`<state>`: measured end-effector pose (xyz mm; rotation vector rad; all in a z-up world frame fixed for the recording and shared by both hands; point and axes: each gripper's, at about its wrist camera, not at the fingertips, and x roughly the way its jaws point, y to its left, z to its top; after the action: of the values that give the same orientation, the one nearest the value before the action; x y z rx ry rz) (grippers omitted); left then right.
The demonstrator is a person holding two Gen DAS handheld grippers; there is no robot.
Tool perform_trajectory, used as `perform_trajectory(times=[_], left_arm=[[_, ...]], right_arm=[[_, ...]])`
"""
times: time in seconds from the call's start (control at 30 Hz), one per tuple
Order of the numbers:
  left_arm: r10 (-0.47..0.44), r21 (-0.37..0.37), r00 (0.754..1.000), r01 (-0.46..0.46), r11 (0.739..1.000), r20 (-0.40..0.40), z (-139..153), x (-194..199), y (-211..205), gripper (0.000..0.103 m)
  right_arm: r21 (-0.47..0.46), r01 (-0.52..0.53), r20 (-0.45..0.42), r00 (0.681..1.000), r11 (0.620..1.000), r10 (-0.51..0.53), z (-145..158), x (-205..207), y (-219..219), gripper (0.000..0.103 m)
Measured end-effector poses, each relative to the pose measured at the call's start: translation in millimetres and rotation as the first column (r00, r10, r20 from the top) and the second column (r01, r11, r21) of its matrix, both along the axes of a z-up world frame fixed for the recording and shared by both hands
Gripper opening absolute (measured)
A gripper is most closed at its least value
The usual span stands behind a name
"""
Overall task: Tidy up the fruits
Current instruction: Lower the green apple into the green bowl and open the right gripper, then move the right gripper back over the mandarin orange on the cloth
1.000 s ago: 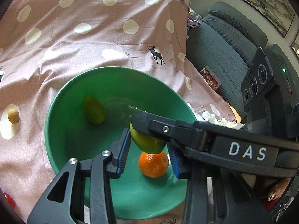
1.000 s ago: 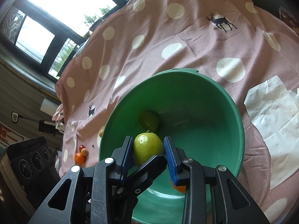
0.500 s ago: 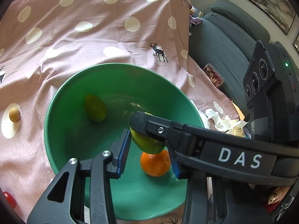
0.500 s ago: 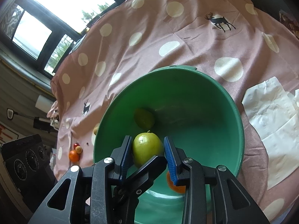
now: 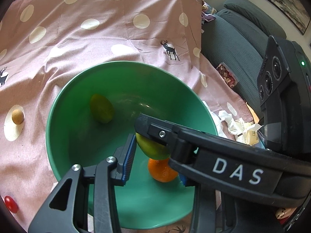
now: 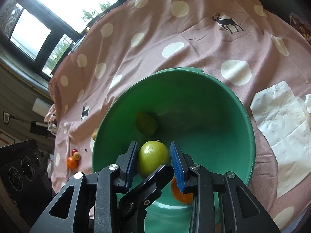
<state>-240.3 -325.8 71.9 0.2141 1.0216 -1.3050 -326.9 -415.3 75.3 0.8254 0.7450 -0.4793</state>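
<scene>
right hand-held gripper (image 6: 154,160) clamps green apple (image 6: 153,158) over green bowl (image 6: 229,101); left gapes empty.

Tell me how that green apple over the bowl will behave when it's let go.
The apple is round and smooth, so it will probably roll once dropped. The bowl slopes inward, so it should settle toward the bottom, likely bumping the orange below it. It looks firm between the right claw pads, so a short drop seems unlikely to hurt it.
</scene>
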Motion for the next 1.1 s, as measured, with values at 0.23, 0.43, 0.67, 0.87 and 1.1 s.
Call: perform_trajectory(times=[0.23, 0.43, 0.67, 0.87, 1.1], left_arm=[[0.009, 0.007, 1.0, -0.009, 1.0, 0.002, -0.4, 0.1, 0.1, 0.038], [0.011, 0.026, 1.0, -0.011, 1.0, 0.002, -0.7, 0.2, -1.6, 0.038], [0.009, 0.042, 1.0, -0.009, 0.999, 0.004, -0.8, 0.5, -1.4, 0.038], [0.005, 0.035, 1.0, -0.005, 0.999, -0.006, 3.9, 1.3, 4.9, 0.036], [0.052, -0.004, 0.999, -0.052, 0.999, -0.017, 18.7, 13.4, 34.1, 0.037]], right_arm=[[-0.016, 0.0, -0.012, 1.0, 1.0, 0.0, 0.9, 1.1, 1.1, 0.036], [-0.024, 0.004, -0.021, 1.0, 1.0, -0.005, 0.6, 1.5, 1.5, 0.035], [-0.021, 0.0, -0.018, 1.0, 1.0, -0.001, 0.1, 1.4, 1.0, 0.033], [-0.017, 0.013, -0.022, 1.0, 1.0, -0.013, 0.1, 0.6, -0.7, 0.033], [-0.047, 0.034, -0.01, 0.999, 0.998, -0.034, 6.9, -4.4, 1.9, 0.033]])
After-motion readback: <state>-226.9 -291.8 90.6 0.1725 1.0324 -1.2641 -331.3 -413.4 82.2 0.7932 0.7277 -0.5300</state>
